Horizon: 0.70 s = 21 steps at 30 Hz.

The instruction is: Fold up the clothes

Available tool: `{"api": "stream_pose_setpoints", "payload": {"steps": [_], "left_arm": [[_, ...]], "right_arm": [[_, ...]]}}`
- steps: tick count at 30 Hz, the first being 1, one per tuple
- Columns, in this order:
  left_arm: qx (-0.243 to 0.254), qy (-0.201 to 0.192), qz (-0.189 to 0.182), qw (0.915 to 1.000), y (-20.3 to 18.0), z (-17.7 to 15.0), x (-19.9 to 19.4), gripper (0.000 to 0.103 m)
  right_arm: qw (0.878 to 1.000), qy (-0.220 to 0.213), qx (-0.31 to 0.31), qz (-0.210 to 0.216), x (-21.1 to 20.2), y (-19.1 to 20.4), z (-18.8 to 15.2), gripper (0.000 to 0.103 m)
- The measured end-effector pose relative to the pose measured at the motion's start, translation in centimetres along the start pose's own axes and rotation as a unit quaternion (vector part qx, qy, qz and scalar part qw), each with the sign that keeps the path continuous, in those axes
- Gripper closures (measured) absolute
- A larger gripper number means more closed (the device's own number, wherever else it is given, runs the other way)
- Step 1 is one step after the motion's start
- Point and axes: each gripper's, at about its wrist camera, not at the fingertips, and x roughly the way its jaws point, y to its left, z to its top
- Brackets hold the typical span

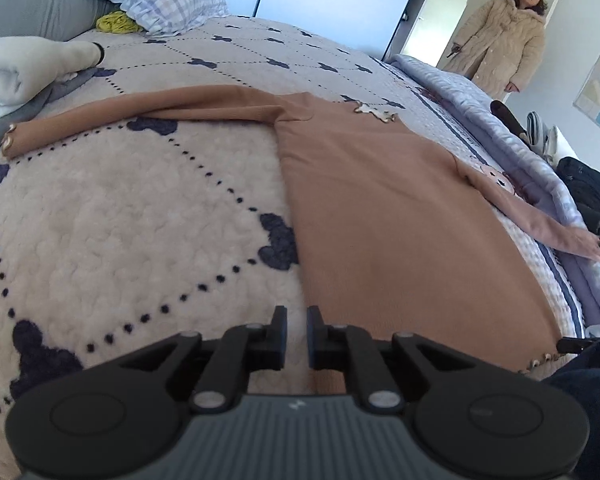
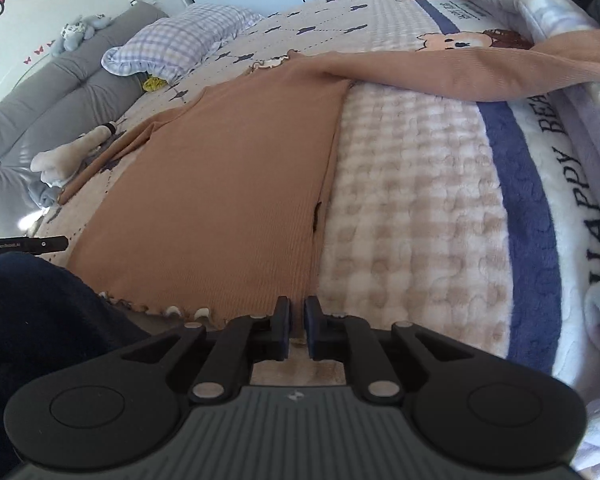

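Garment: a brown long-sleeved top (image 1: 400,208) is laid flat on the bed (image 1: 120,220), hem nearest the cameras, collar away, both sleeves spread outward.
Left sleeve: seen in the left wrist view stretched across the quilt toward a pile of folded items (image 1: 24,76) at the bed's far side.
Right sleeve: seen in the right wrist view (image 2: 460,68) lying over a lilac blanket (image 2: 580,128) at the bed's edge.
Left claw: the left claw (image 1: 297,322) is held just at the top's left side edge near the hem; jaws nearly closed, a narrow slit between them. Whether cloth is pinched cannot be told; only quilt is visible in the gap.
Right claw: the right claw (image 2: 296,314) is held at the hem's right corner; jaws likewise nearly closed. Fabric appears to run into the gap, but a firm hold cannot be confirmed.
Stage (judged): early; no fold is visible in the top.
Risk 1: if only one layer is caught, front and back may separate on lifting, and the fold would be skewed.
Risk 2: quilt pile may be pinched along with the cloth, dragging the bedding.
Risk 3: uneven lifting by the two claws may twist the ribbed knit and wrinkle it.
Risk 4: the right sleeve may snag on the blanket's folds.
Bystander: a person in a beige coat (image 1: 504,32) is seen at the doorway, well apart from the work.
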Motion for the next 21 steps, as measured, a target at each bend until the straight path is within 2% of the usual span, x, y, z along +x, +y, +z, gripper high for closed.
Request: {"api": "stream_pose_setpoints", "payload": {"steps": [2, 6, 10, 21], "left_arm": [[-0.009, -0.008, 0.011, 0.9999, 1.3, 0.4, -0.8, 0.094], [0.000, -0.030, 0.047, 0.9984, 2.7, 1.9, -2.3, 0.094], [0.005, -0.045, 0.061, 0.9971, 3.0, 2.7, -2.7, 0.090], [-0.012, -0.042, 0.070, 0.9965, 4.8, 1.4, -1.5, 0.090]], "right_arm": [[1.000, -0.014, 0.006, -0.002, -0.5, -0.6, 0.4, 0.086], [0.998, -0.040, -0.005, -0.048, -1.4, -1.2, 2.0, 0.081], [0.997, -0.059, 0.021, -0.054, -1.7, -2.2, 3.3, 0.079], [0.995, -0.040, 0.005, -0.087, 1.2, -0.1, 3.8, 0.079]]}}
